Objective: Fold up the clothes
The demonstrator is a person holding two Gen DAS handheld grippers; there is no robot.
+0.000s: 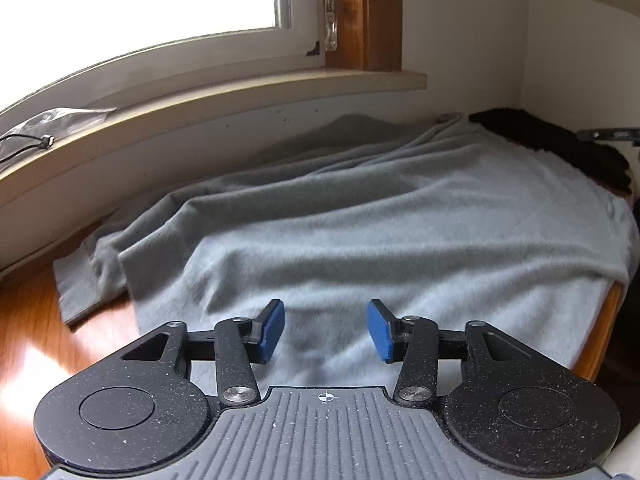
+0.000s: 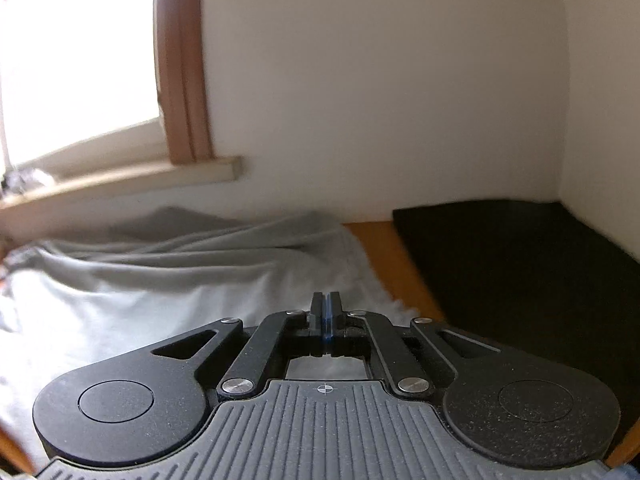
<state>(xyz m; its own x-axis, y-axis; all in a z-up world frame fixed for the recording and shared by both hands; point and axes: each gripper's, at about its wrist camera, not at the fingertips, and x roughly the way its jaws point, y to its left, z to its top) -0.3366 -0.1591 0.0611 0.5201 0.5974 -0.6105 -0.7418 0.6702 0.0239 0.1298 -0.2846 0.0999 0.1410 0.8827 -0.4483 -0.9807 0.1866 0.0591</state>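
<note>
A sweater (image 1: 360, 220) is lying spread on the table (image 1: 24, 320), its far edge against the wall below the windowsill (image 1: 240, 92); a dark cloth (image 2: 520, 260), perhaps folded, is sitting to its right.

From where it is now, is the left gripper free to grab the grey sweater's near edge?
Probably yes. The left gripper is open above the sweater, nothing lies between its fingers and the cloth.

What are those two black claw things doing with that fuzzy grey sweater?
A person is folding a soft light-grey sweater spread across a wooden table under the window. The left gripper hovers over the sweater's near edge, jaws open and holding nothing. The right gripper has its jaws shut, with no cloth visibly caught. A black folded cloth lies alongside.
</note>
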